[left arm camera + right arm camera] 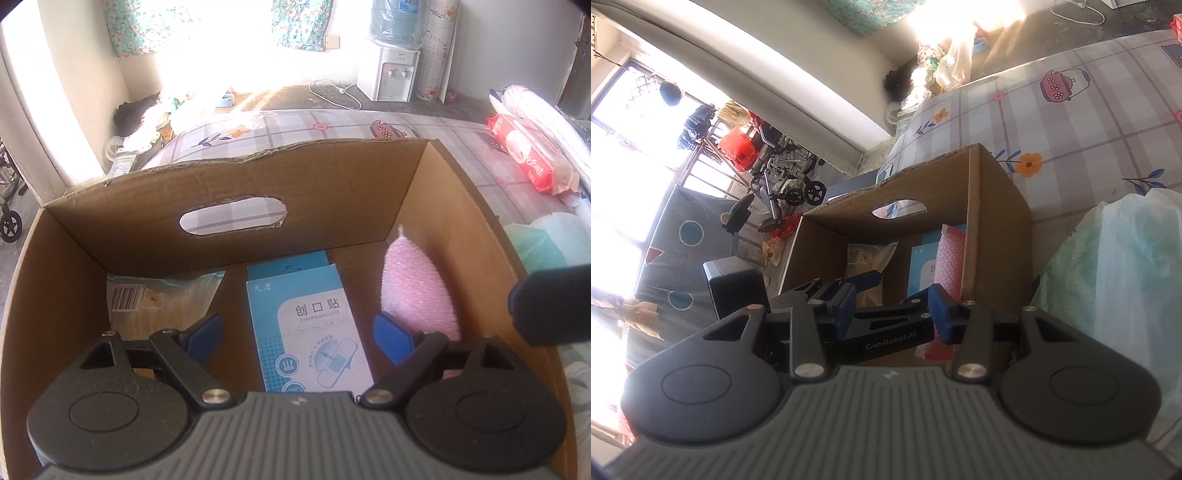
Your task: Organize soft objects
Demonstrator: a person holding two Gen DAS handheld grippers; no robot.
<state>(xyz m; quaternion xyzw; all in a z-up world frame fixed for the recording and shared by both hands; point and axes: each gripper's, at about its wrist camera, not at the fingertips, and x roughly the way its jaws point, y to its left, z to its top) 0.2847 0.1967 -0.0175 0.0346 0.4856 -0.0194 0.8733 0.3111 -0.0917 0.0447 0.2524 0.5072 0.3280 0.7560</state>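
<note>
An open cardboard box point(147, 206) stands on the bed. Three things lie on its floor: a beige packet with a barcode point(147, 299) at the left, a blue plaster box point(314, 350) in the middle, and a pink bubble-wrap pouch point(413, 291) leaning on the right wall. My left gripper point(298, 332) hangs inside the box over the plaster box, open wide and not touching it. My right gripper point(894, 310) hovers just outside the box point(993, 206), part open and holding nothing. The left gripper's black body point(894, 343) shows behind its fingers.
The bed sheet point(332, 125) is checked with flower prints. A red tissue pack point(528, 155) lies at the right, and a pale green plastic bag point(1126, 277) sits beside the box. A water dispenser point(391, 74) stands by the far wall, a wheelchair point(786, 177) near the window.
</note>
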